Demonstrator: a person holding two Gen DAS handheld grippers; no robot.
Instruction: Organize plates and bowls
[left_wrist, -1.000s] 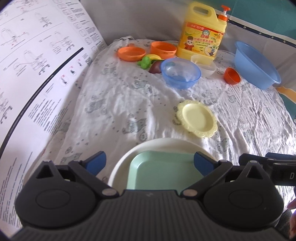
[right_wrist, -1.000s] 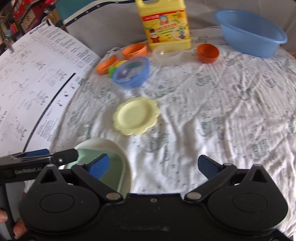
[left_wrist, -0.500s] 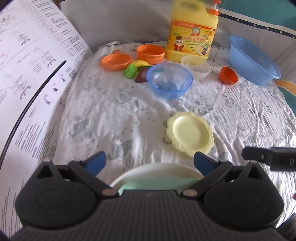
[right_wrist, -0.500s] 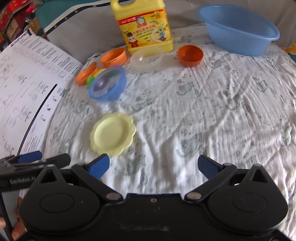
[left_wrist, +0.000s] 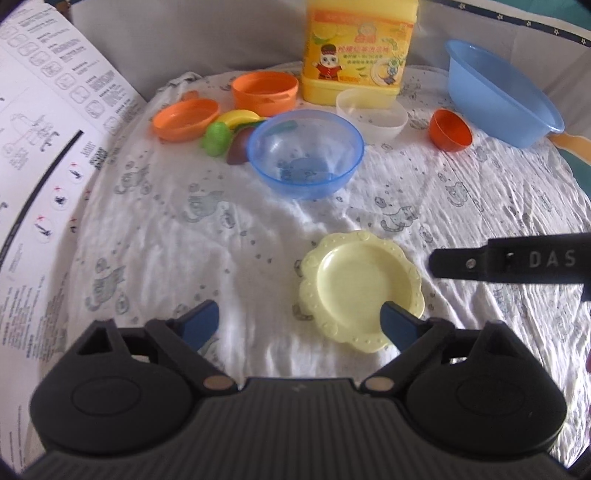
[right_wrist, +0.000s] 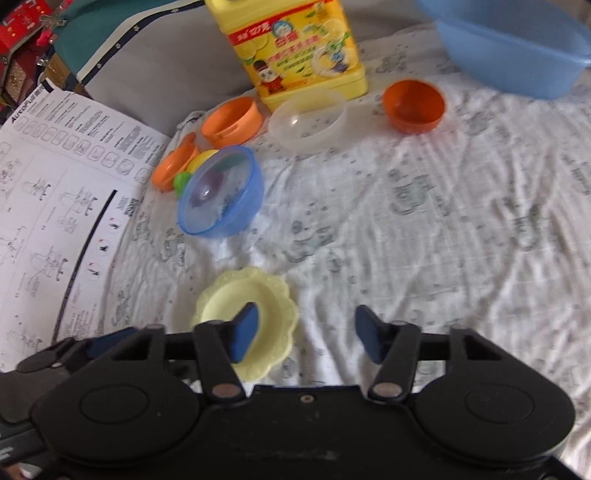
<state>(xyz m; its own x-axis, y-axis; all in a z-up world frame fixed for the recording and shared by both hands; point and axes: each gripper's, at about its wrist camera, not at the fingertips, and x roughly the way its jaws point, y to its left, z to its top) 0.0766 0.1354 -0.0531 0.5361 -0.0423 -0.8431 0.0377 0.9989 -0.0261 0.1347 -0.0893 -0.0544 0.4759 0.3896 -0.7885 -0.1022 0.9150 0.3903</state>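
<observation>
A pale yellow scalloped plate (left_wrist: 360, 286) lies on the cloth; in the right wrist view (right_wrist: 266, 295) it lies under my right gripper's left finger. My left gripper (left_wrist: 301, 323) is open and empty, just short of the plate. My right gripper (right_wrist: 308, 332) is open and empty, its right finger over bare cloth. Farther back stand a clear blue bowl (left_wrist: 304, 151), a translucent white bowl (left_wrist: 371, 118), a small orange bowl (left_wrist: 448, 129), an orange bowl (left_wrist: 264, 90) and an orange plate (left_wrist: 184, 120). The white plate and green tray are out of view.
A yellow detergent jug (left_wrist: 356, 51) stands at the back, a big blue basin (left_wrist: 498, 92) at the back right. Toy fruit (left_wrist: 229, 133) lies beside the blue bowl. A printed paper sheet (left_wrist: 48, 147) covers the left edge. The right gripper's finger (left_wrist: 509, 260) reaches in from the right.
Both grippers have moved forward toward the yellow plate. The white plate with the green tray has dropped out of view below. The right gripper's fingers have narrowed somewhat.
</observation>
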